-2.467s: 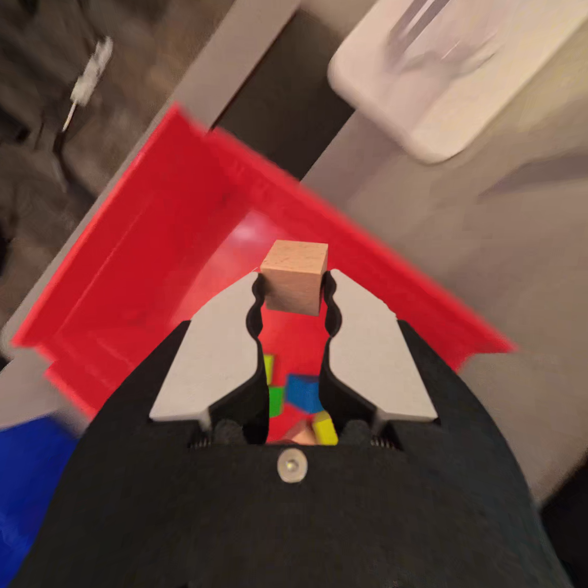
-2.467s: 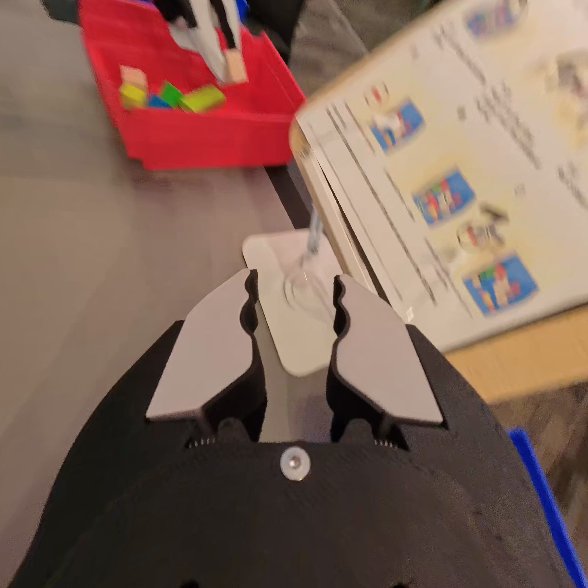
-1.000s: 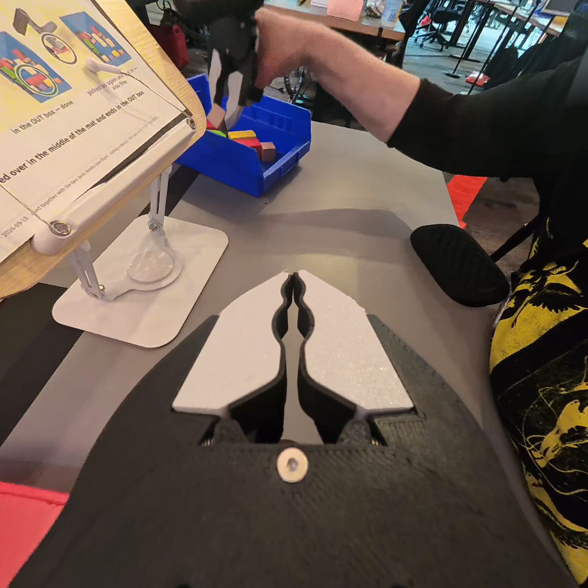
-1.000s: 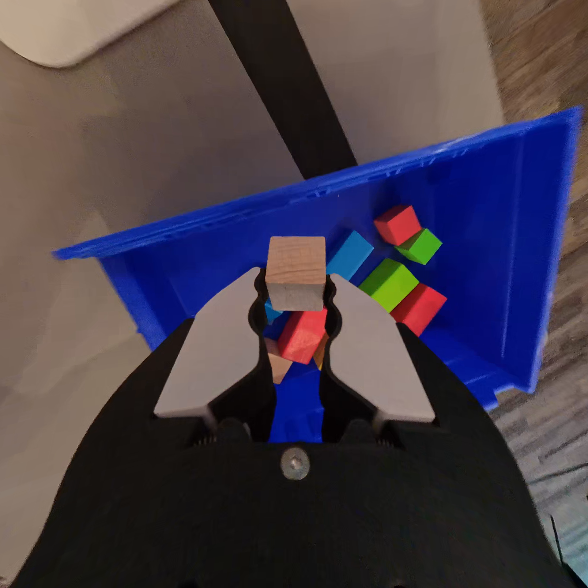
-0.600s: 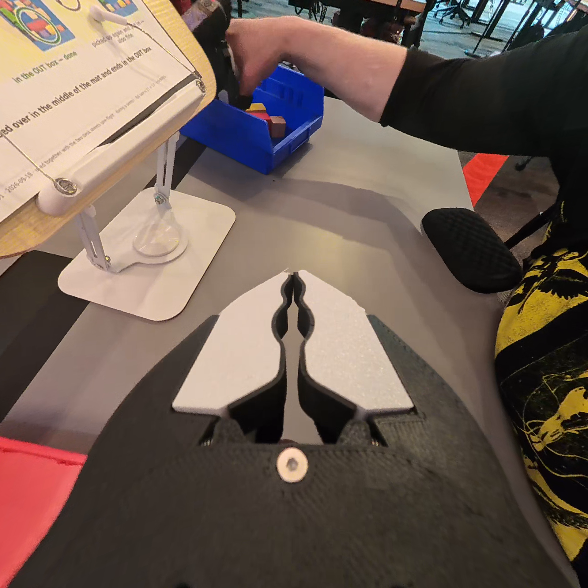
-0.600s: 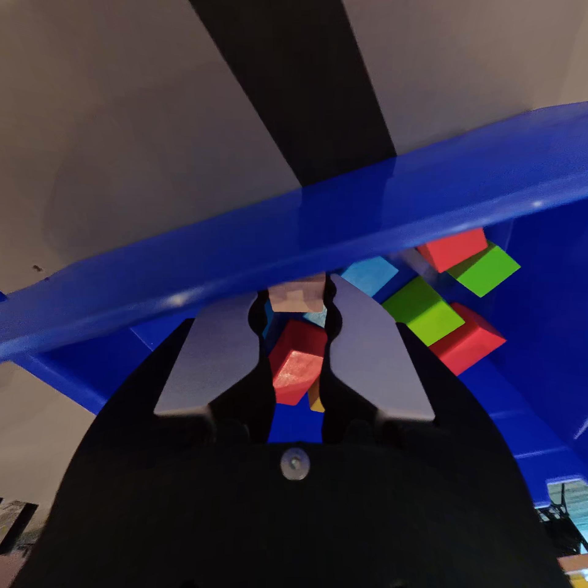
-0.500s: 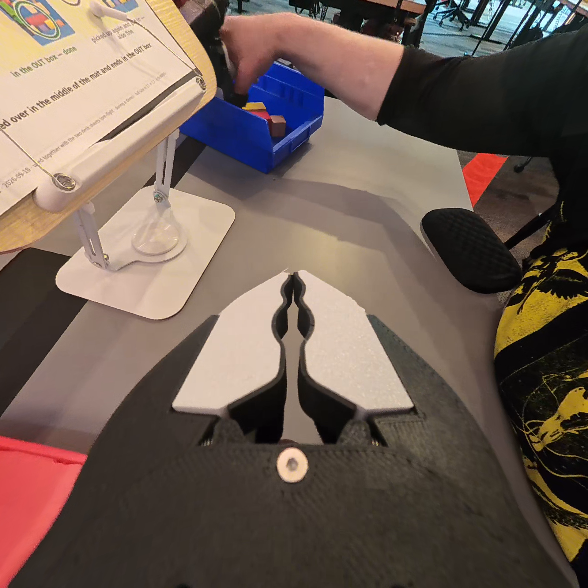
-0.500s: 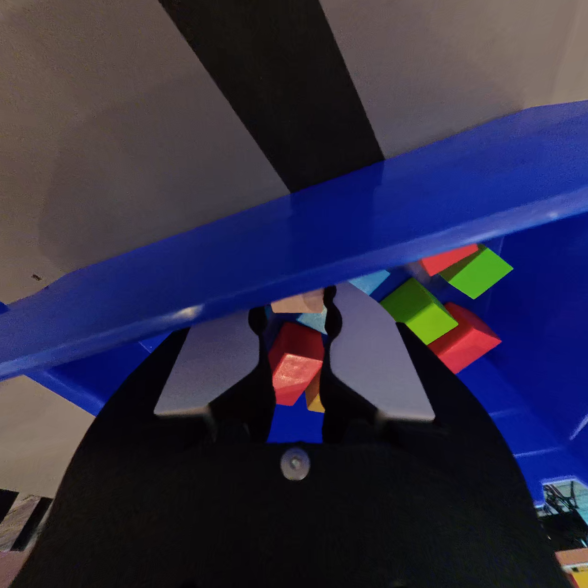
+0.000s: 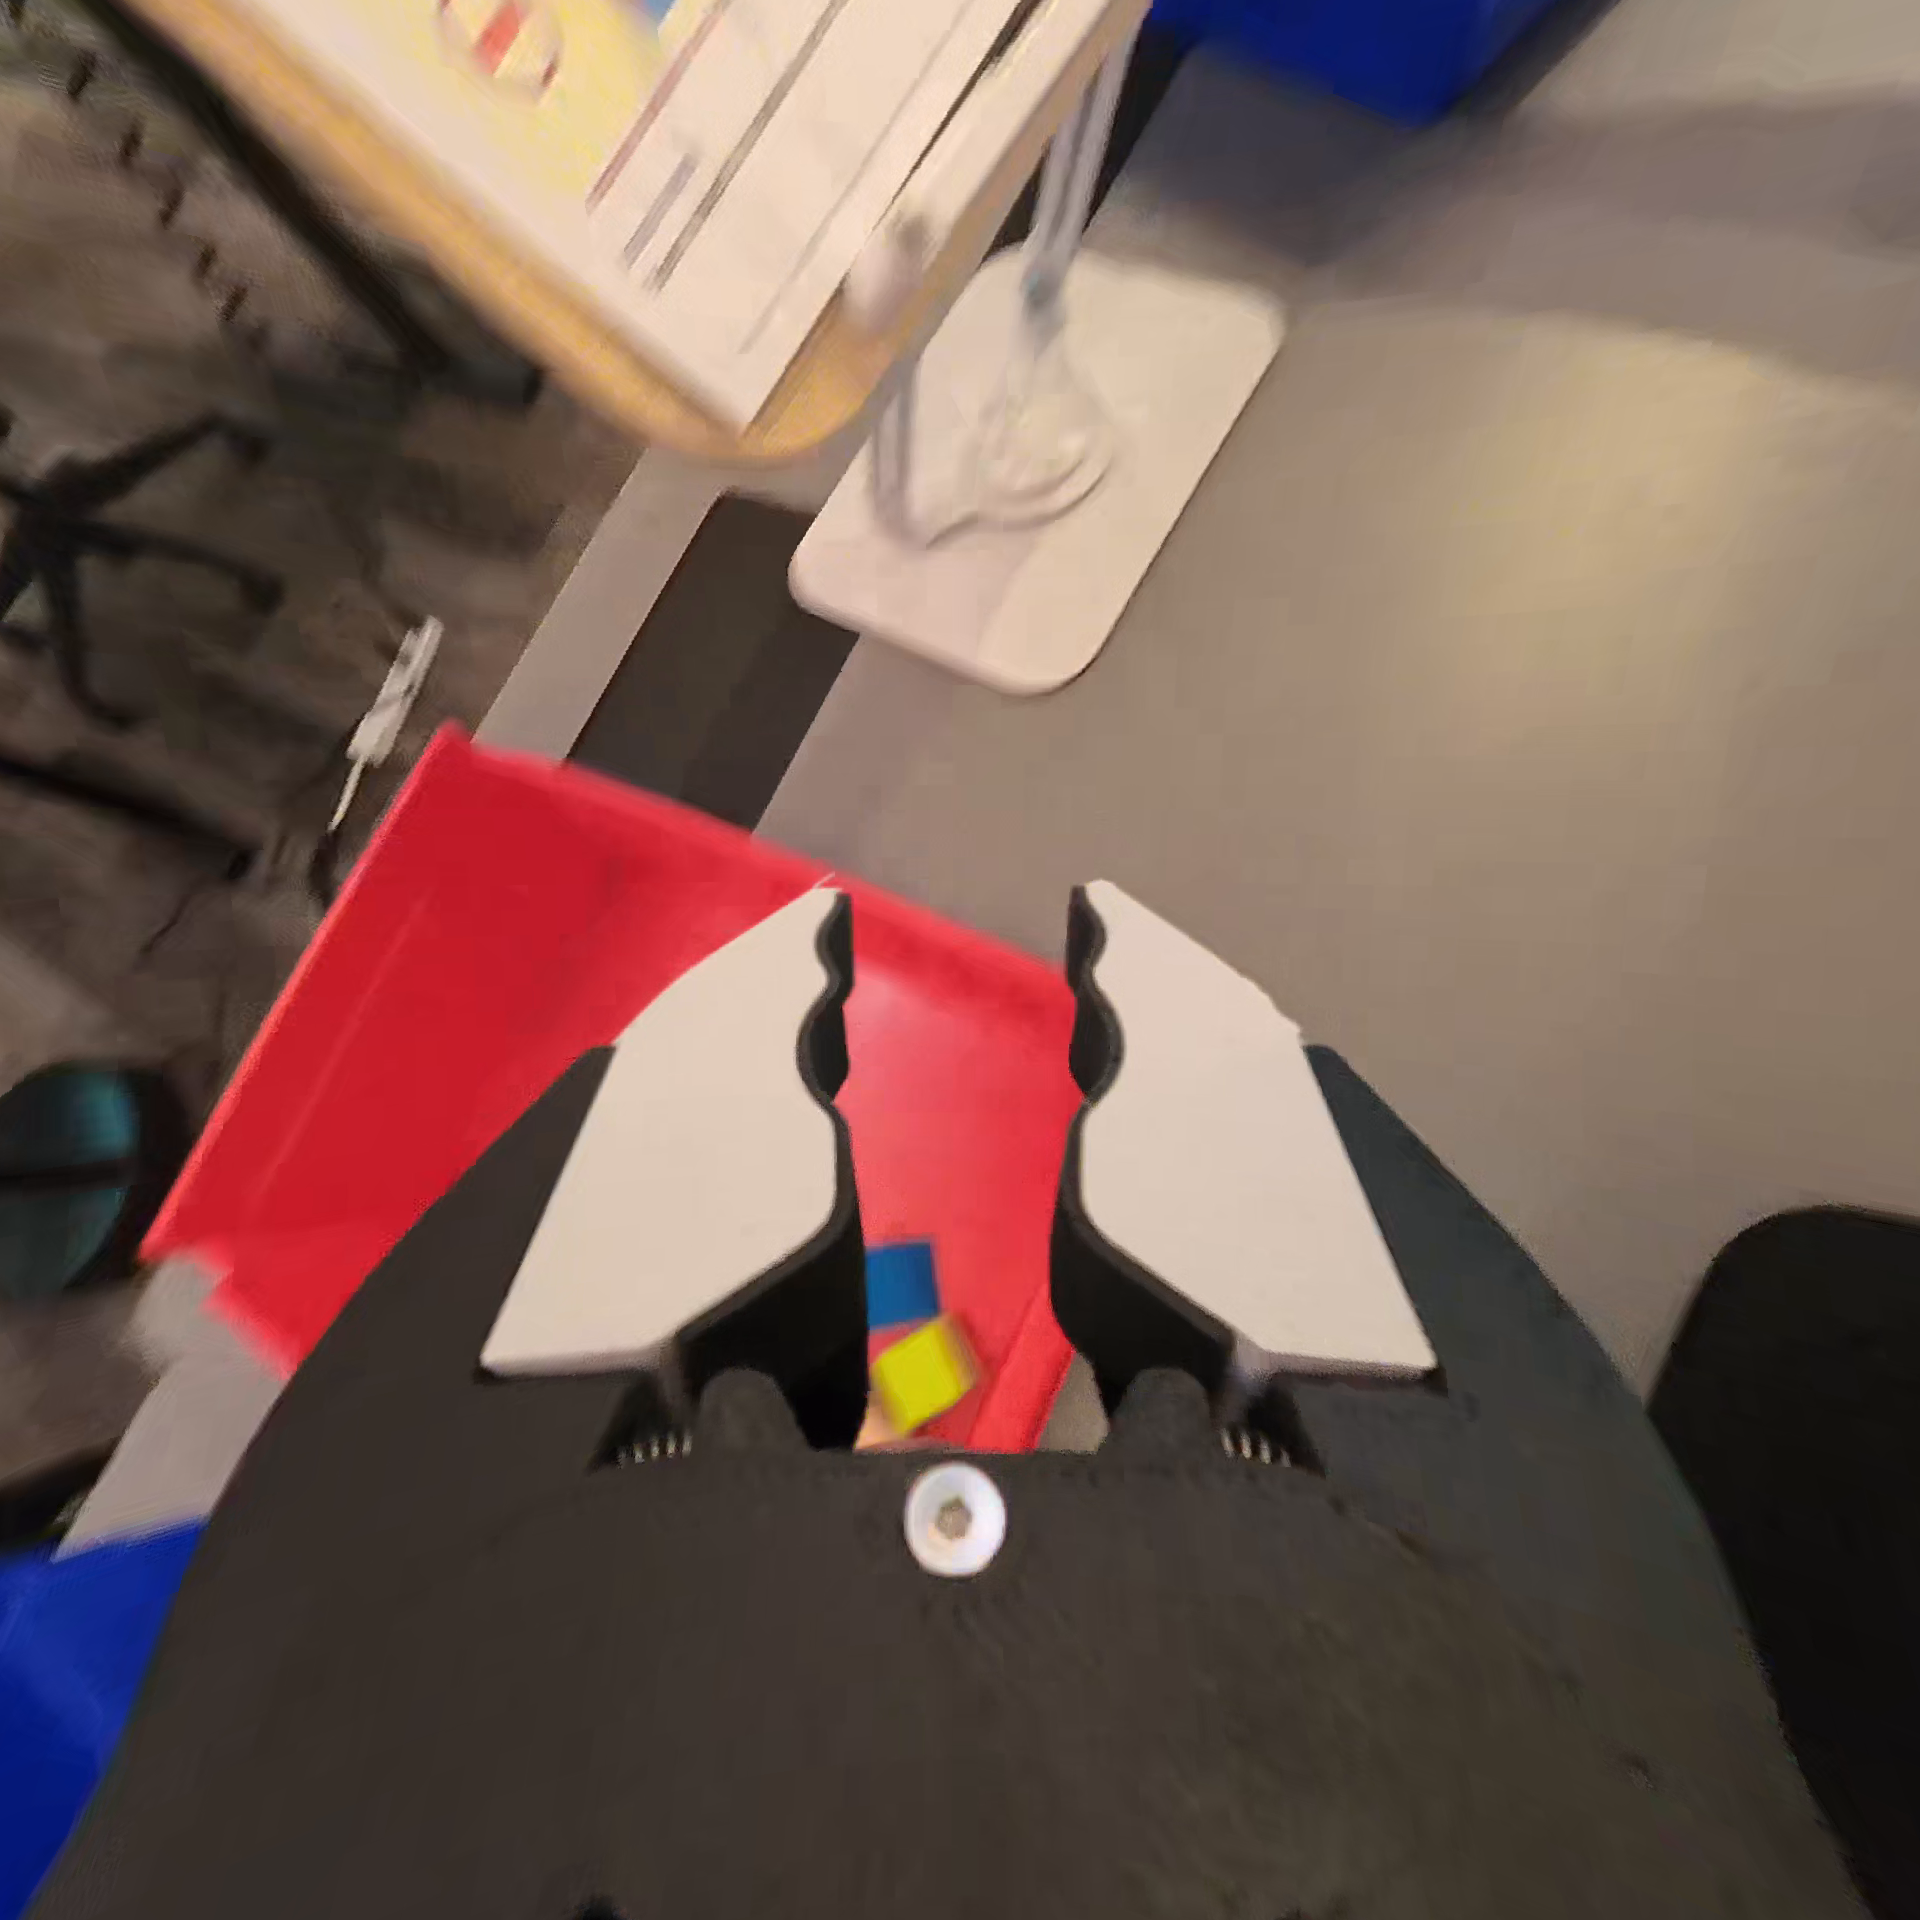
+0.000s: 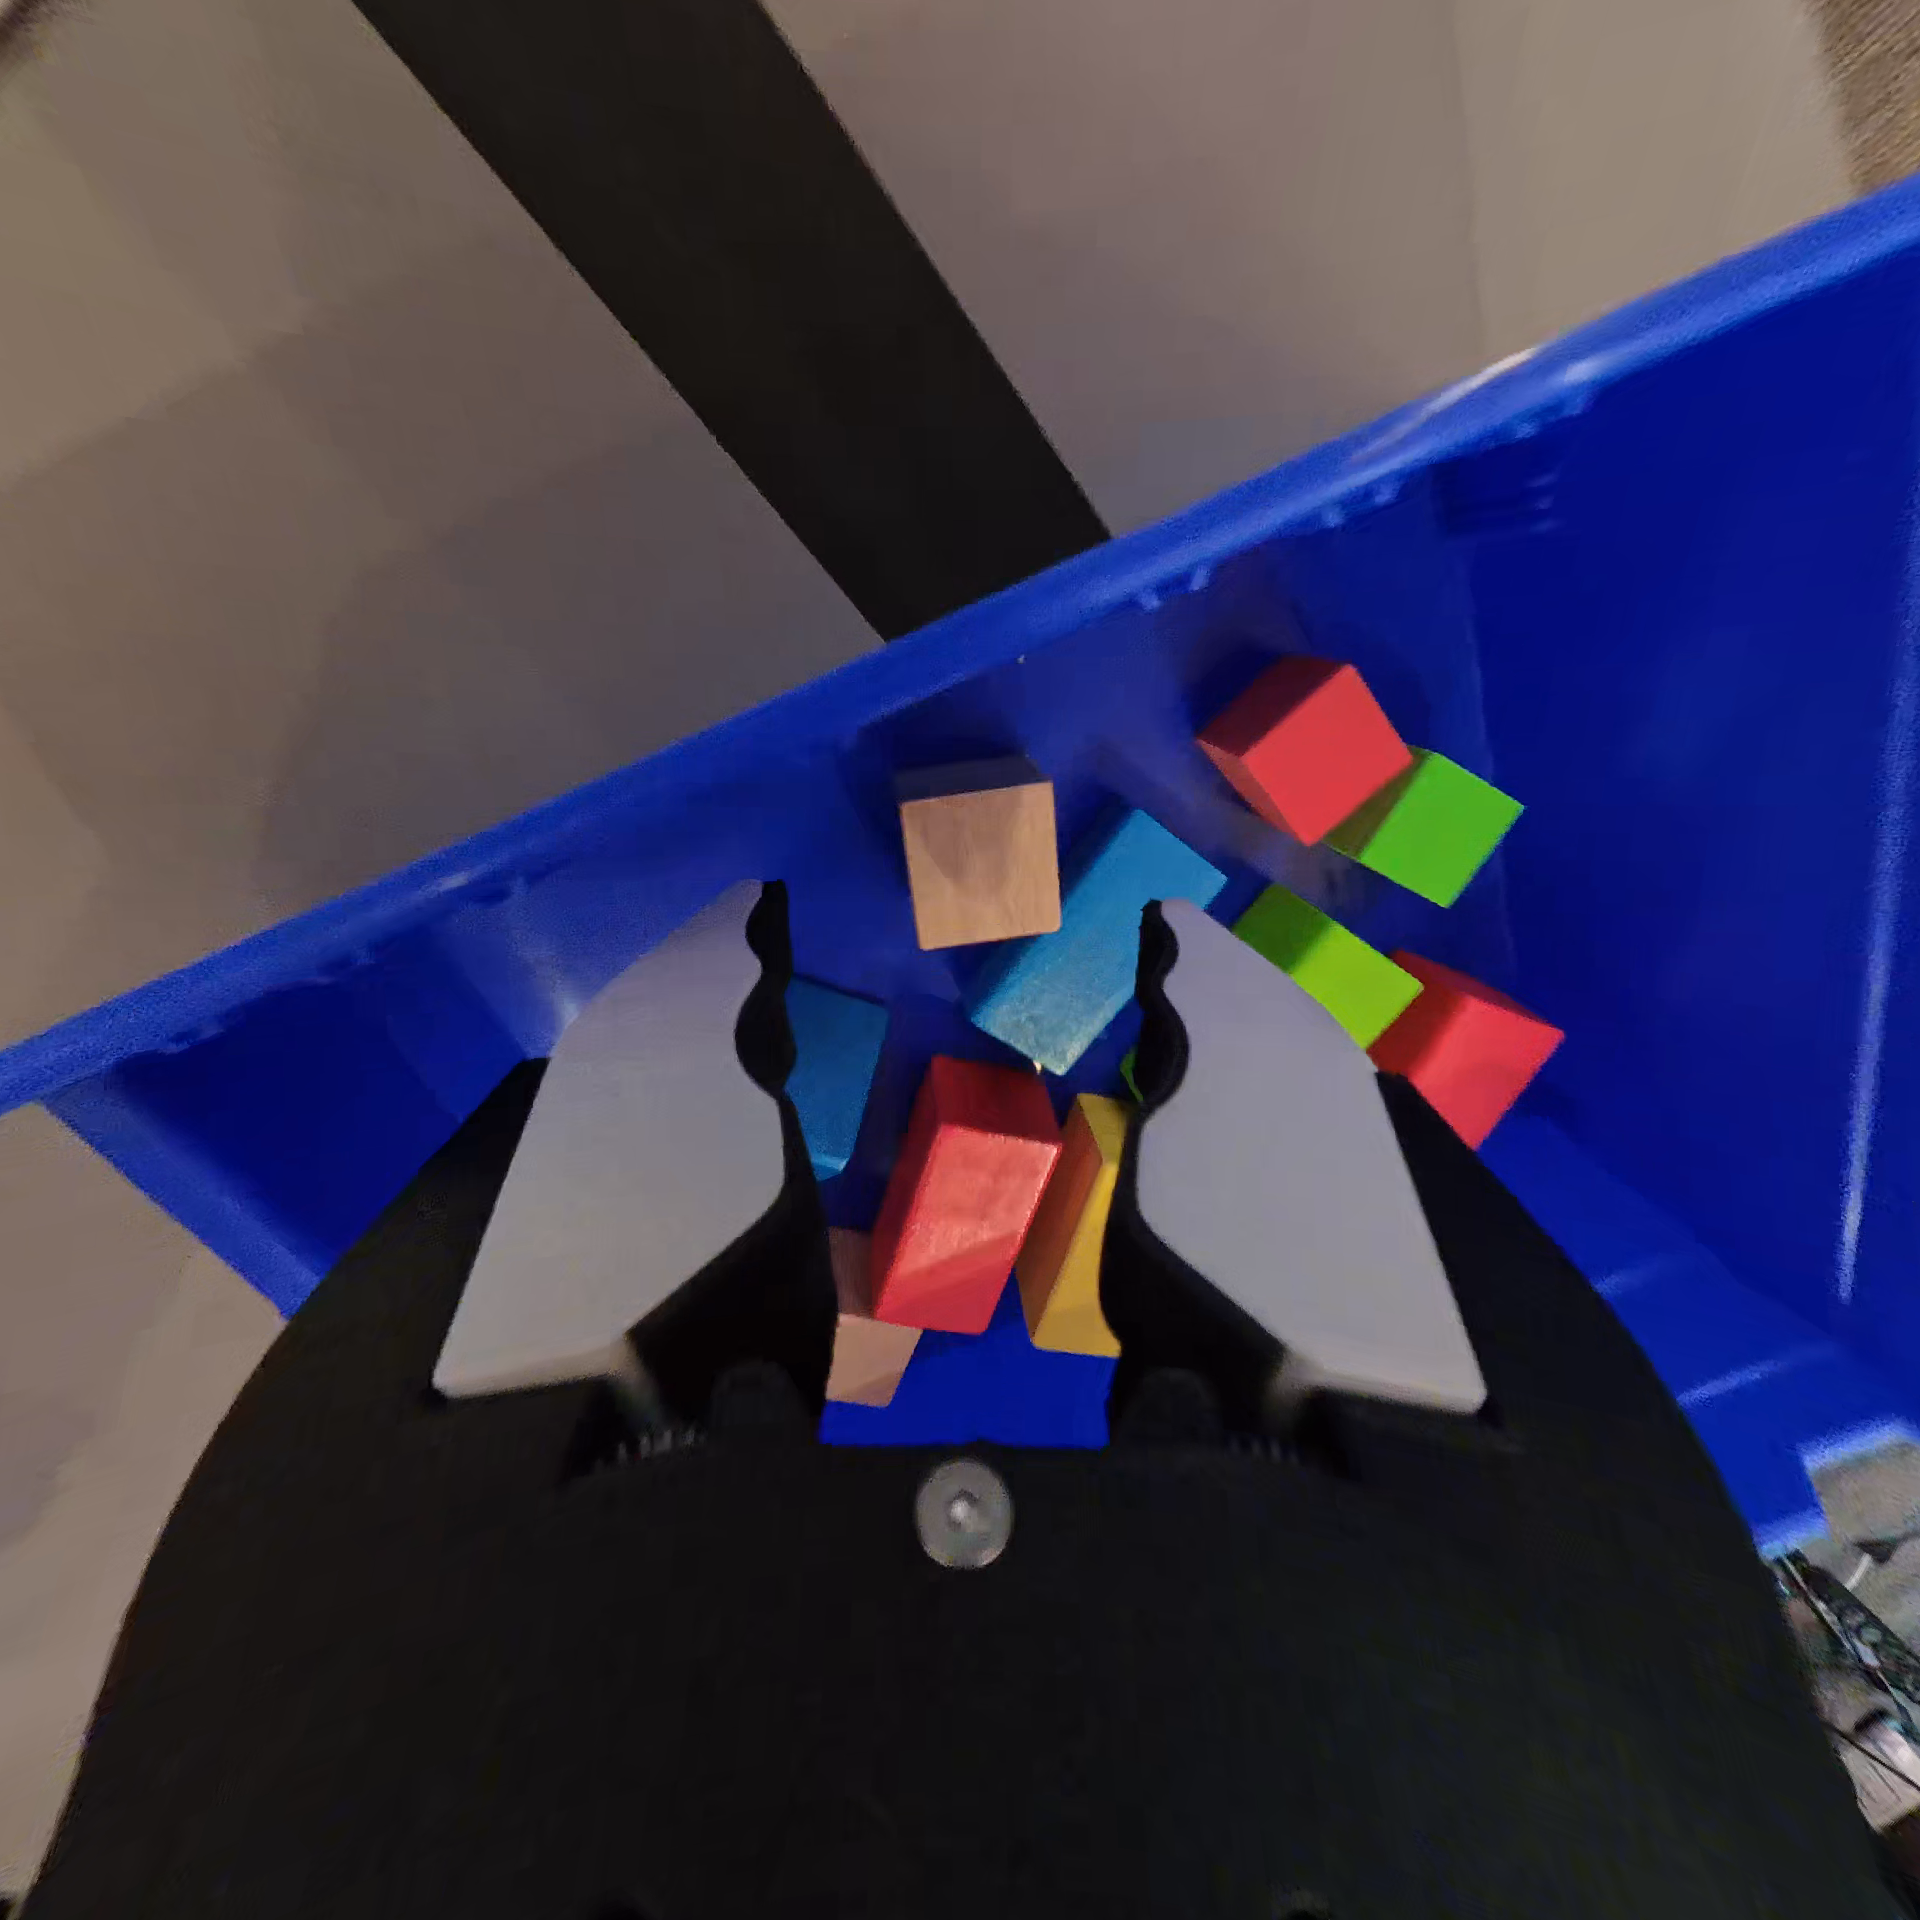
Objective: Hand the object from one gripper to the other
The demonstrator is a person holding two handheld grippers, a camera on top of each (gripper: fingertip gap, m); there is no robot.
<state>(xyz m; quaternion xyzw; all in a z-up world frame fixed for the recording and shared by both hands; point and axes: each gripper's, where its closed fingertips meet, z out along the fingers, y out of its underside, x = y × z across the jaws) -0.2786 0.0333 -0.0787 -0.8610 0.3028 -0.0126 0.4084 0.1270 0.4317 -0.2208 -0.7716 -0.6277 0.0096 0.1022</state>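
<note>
Left wrist view: the left gripper (image 9: pixel 951 914) hangs over the counter (image 9: pixel 1455 831) with its jaws apart and nothing between them; below and to its left lies the red bin (image 9: pixel 468 987), and through the gap, down near the gripper's base, a blue block (image 9: pixel 902 1280) and a yellow block (image 9: pixel 920 1377) rest on the bin floor. Ahead and slightly right of the fingertips stands a white stand base (image 9: pixel 1039 499) carrying a tilted board; the frame is blurred, so finer detail cannot be told. In the right wrist view, the right gripper (image 10: pixel 956 914) is released too, its fingers spread wide above the blue bin (image 10: pixel 1662 727). The plain wooden block (image 10: pixel 979 862), the task's object, lies free in the bin just ahead of the fingertips, touching neither pad, leaning on a light blue block (image 10: pixel 1091 945). Under the gap sit a red block (image 10: pixel 961 1195) and a yellow-orange block (image 10: pixel 1081 1236); to the right, green and red blocks crowd the wall. The risks, as I judge them: the wooden block could slide or tip off its perch on the neighbour, and the left gripper, coming down fast on the red bin, could nudge or misjudge the blocks crowded below it.
</note>
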